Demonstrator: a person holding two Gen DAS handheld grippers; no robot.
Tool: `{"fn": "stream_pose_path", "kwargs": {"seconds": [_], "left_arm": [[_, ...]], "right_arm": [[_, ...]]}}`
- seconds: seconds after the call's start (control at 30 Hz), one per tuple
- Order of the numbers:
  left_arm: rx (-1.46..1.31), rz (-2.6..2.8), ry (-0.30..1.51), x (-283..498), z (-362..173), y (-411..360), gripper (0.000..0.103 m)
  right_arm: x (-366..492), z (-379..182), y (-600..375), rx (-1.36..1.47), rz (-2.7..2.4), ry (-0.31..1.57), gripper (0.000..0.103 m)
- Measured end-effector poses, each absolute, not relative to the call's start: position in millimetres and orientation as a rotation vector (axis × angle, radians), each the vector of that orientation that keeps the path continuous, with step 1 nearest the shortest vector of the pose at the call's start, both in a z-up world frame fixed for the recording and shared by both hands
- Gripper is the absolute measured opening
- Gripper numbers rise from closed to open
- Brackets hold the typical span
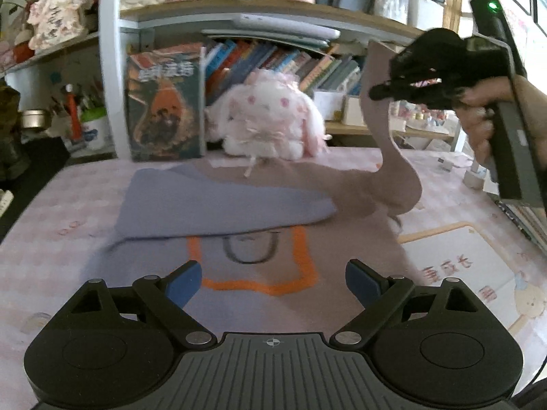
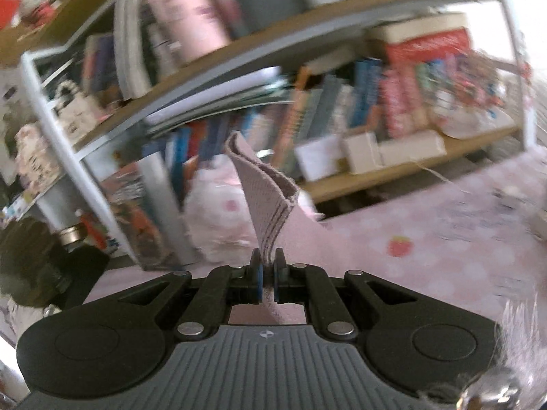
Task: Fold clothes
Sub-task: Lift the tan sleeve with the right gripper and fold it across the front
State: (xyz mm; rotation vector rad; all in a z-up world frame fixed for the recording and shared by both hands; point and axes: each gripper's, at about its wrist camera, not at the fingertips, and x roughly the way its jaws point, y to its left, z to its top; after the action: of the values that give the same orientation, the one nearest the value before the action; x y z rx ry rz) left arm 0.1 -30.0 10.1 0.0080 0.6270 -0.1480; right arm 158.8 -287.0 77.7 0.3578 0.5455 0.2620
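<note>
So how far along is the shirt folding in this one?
Roughly halfway. Done: one sleeve lies folded across the shirt. In hand: the right claw is shut on the other sleeve, lifted off the table. Left: lay it across, then fold the body. The left claw is open, empty.

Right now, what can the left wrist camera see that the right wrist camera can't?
Only the left wrist view shows the sweater's body lying flat on the pink tablecloth, with its orange outline print, one sleeve folded across, and the open left gripper above it.

Only the right wrist view shows the ribbed cuff pinched between the shut right gripper, and a strawberry print on the cloth.

Both show the raised sleeve, the pink plush bunny and the bookshelf.
</note>
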Motion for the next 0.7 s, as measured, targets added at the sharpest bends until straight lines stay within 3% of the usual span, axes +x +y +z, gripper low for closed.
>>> {"fn": "stream_pose_path", "kwargs": {"seconds": [0.33,0.7], "left_arm": [[0.003,-0.165,0.597,-2.8,14.3,54.9,0.094],[0.016,-0.150,0.611,-10.5,10.6,102.1,0.094]], "right_arm": [[174.8,71.0,-153.1,0.221,0.288,0.559,0.005],[187.0,16.4,-57.2,0.102,0.332,0.711,0.005]]}}
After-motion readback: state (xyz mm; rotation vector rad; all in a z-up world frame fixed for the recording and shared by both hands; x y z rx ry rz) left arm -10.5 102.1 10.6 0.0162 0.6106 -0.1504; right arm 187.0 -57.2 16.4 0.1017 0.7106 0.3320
